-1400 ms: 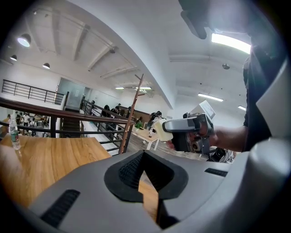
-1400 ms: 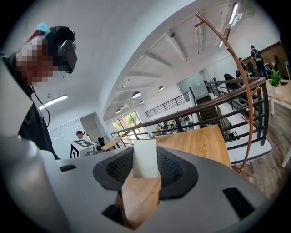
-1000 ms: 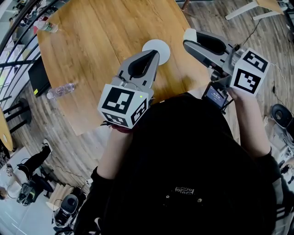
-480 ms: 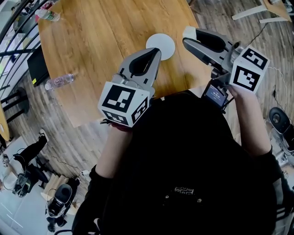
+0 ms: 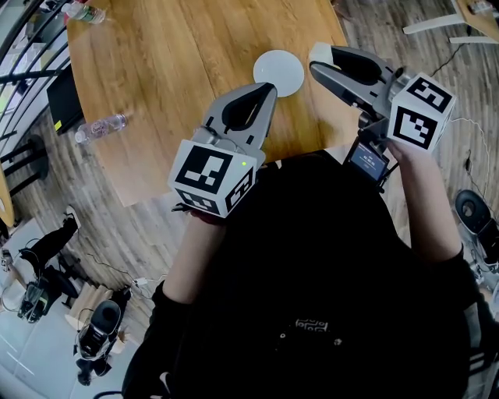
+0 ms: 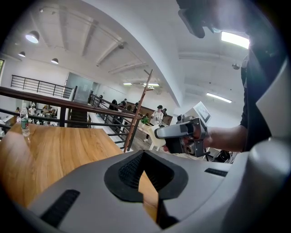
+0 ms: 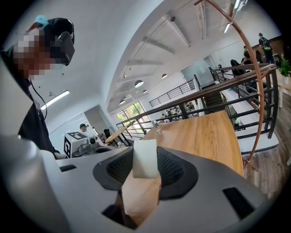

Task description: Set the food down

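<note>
A small white plate lies on the round wooden table. My right gripper hovers just right of the plate, above the table's edge, shut on a white slab of food that sticks out past its tips. The food shows as a pale block at the jaw ends. My left gripper is held just below and left of the plate, its jaws together with only a thin slit between them and nothing in it. In the left gripper view the right gripper appears in the person's hand.
A plastic bottle lies on the table's left part and another at the far left corner. A flat black item sits by the left edge. A metal railing runs behind the table. Gear and cables lie on the plank floor.
The table and plate have slid a little up and right in the head view. Both grippers keep nearly the same pose, the right one still closed on the white piece.
</note>
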Motion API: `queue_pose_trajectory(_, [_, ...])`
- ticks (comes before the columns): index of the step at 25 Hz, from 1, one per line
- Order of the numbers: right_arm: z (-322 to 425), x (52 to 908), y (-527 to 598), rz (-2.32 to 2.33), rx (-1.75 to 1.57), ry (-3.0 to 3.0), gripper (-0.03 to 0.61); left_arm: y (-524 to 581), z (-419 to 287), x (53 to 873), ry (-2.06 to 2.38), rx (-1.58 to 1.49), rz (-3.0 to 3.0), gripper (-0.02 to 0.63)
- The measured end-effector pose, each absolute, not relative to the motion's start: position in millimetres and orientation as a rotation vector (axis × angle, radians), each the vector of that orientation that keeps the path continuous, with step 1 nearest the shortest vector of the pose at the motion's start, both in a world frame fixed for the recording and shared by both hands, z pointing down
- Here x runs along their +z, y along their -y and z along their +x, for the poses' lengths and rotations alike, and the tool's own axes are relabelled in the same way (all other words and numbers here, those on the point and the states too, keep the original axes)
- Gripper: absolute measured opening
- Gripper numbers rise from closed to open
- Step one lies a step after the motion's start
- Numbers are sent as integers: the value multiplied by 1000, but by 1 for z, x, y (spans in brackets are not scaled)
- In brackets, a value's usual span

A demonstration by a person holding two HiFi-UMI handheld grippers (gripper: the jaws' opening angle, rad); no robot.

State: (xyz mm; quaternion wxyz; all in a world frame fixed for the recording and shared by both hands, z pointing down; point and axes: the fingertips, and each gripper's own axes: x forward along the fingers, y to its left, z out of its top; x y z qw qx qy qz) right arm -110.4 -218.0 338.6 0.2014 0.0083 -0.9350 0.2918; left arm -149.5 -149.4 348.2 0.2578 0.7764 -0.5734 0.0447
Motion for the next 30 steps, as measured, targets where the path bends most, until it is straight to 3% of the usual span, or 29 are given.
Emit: queue_pose_trajectory(30, [-131, 418, 229, -94, 782, 2462, 172, 133, -155, 360, 1682, 120, 1922, -2])
